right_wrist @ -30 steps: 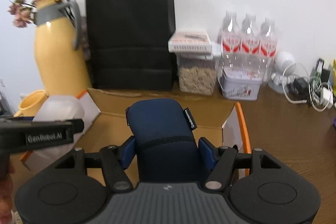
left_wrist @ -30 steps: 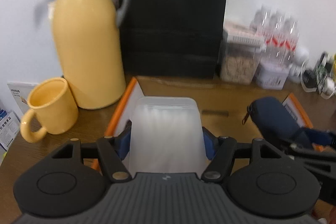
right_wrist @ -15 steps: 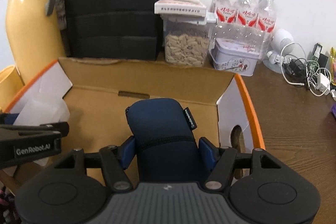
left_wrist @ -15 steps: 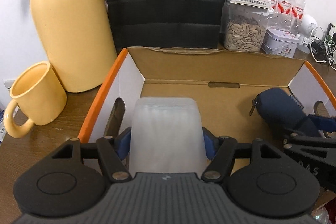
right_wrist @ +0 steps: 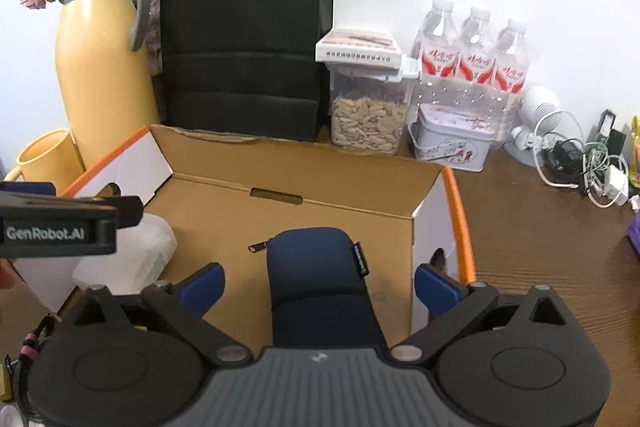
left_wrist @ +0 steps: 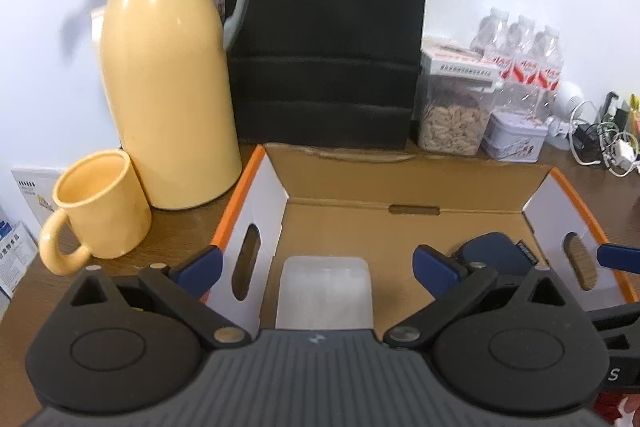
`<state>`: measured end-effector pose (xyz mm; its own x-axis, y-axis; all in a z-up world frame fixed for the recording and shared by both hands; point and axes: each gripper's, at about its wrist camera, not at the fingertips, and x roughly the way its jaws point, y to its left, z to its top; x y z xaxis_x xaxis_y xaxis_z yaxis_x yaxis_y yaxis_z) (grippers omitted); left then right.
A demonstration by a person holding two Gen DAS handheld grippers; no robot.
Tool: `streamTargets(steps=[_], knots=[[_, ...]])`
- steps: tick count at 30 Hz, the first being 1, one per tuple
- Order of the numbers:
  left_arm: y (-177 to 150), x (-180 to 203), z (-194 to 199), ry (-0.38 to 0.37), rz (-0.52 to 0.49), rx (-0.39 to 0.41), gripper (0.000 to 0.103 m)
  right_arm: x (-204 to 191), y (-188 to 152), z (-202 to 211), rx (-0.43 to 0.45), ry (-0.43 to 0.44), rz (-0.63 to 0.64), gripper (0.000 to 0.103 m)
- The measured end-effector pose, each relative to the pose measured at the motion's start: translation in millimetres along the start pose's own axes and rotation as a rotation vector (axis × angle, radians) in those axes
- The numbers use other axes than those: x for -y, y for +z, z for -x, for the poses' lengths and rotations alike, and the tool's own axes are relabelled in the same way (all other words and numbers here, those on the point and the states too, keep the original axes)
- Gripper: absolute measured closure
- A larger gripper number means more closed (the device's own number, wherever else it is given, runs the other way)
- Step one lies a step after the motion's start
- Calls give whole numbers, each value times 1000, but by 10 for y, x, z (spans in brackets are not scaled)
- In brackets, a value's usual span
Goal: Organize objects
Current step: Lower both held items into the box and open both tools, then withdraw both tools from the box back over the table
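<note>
The navy zip pouch [right_wrist: 320,283] lies in the cardboard box [right_wrist: 288,163], long axis running away from the right gripper [right_wrist: 318,279], zipper pull at the far left corner. It sits between spread blue pads [right_wrist: 202,285], untouched. The left gripper [left_wrist: 318,269] is likewise apart over the translucent container [left_wrist: 324,291] on the box floor

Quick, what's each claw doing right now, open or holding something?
Left claw: open, above the translucent white plastic container lying in the cardboard box.
Right claw: open, above the navy zippered pouch.
</note>
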<state>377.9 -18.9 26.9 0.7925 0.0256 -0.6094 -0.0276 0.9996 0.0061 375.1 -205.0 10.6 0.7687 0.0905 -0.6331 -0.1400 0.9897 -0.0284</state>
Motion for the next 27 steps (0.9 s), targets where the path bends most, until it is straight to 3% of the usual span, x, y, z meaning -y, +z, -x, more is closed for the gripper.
streamTargets(steps=[13,19,27], knots=[[-24,-40,1046,-20,-30,163,0,-39,-68,1063,132,16,51,0],[-302,-157,1531,-25,-55,209,0,-88,-341,1558,189,37,94,0],[-816,-366,1929,-20,-51,190,0,-218,-868,2007,208,69,144,0]])
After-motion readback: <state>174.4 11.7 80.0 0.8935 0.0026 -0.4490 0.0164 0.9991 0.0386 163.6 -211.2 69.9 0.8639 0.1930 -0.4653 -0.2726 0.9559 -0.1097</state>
